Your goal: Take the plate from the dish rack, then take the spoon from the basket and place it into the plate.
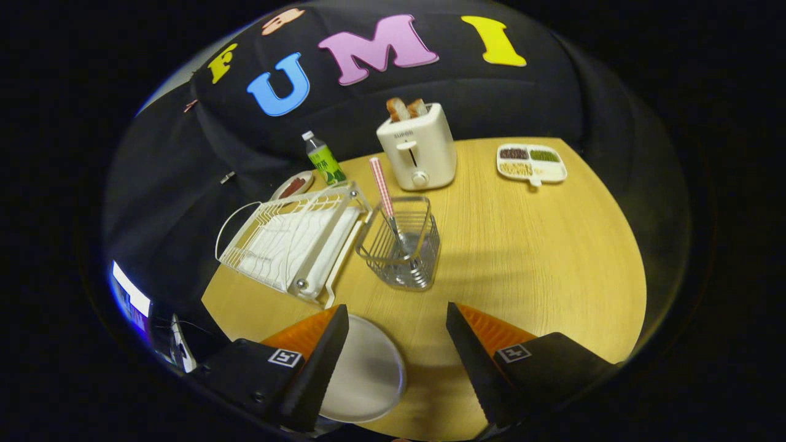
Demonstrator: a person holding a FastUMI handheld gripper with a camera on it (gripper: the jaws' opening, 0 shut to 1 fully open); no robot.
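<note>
Fingers (398,334): wide apart, holding nothing. Plate (365,374): flat on desk (522,258), near, partly under left finger. Spoon (384,193): upright in basket (402,245) ahead. Rack (291,236): left of basket.
</note>
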